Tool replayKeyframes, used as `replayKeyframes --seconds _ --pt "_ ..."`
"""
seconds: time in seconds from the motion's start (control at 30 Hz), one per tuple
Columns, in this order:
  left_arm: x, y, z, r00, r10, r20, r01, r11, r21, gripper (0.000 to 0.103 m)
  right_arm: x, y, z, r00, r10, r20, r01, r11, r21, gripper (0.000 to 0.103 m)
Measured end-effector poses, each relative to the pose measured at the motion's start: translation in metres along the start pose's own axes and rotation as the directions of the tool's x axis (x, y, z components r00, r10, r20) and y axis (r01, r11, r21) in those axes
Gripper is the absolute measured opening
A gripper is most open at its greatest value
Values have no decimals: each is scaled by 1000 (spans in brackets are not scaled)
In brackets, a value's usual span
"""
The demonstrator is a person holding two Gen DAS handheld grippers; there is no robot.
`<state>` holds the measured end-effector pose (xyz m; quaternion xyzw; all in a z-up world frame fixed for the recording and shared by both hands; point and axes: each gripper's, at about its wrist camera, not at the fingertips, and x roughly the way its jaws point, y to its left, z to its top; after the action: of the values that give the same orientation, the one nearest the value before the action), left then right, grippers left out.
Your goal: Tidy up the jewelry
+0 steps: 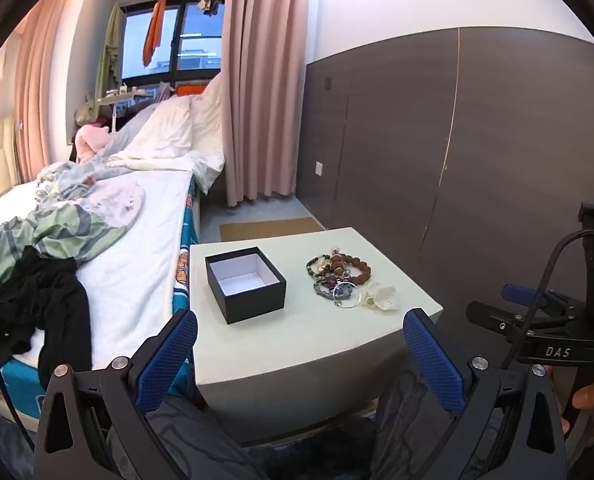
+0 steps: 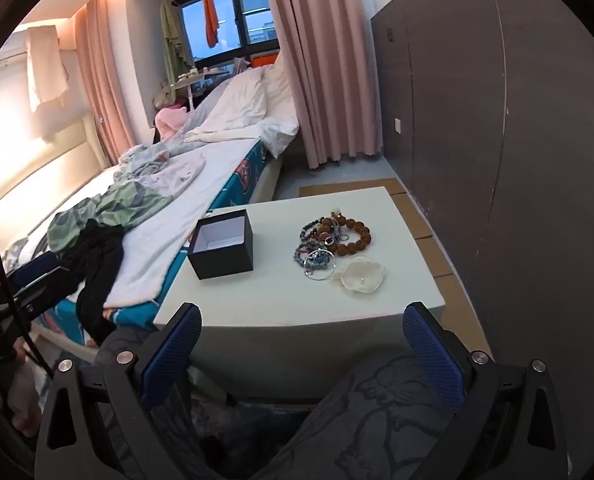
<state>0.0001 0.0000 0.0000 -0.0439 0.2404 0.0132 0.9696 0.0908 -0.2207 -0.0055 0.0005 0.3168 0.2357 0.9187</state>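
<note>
An open black box (image 1: 245, 283) with a white inside stands on the white table (image 1: 305, 344); it also shows in the right wrist view (image 2: 221, 249). To its right lies a pile of jewelry (image 1: 339, 278): a brown bead bracelet (image 2: 351, 232), darker bead bracelets, a silver ring piece (image 2: 319, 266) and a white flower piece (image 2: 361, 275). My left gripper (image 1: 301, 330) is open and empty, short of the table's near edge. My right gripper (image 2: 303, 322) is open and empty, also short of the near edge. The right gripper shows at the right of the left wrist view (image 1: 537, 316).
A bed (image 1: 109, 248) with crumpled clothes (image 1: 37, 280) lies left of the table. A dark panelled wall (image 1: 477, 160) stands to the right. Pink curtains (image 1: 261, 80) and a window are behind. The person's knees (image 2: 377, 400) are under the grippers.
</note>
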Motion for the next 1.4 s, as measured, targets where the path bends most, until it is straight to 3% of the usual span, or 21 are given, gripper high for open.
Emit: replayKeyframes --seconds 1.4 --pt "0 10 -3 999 34 14 -34 999 -38 102 2 6 -6 1000 -6 16 7 1000 -30 101"
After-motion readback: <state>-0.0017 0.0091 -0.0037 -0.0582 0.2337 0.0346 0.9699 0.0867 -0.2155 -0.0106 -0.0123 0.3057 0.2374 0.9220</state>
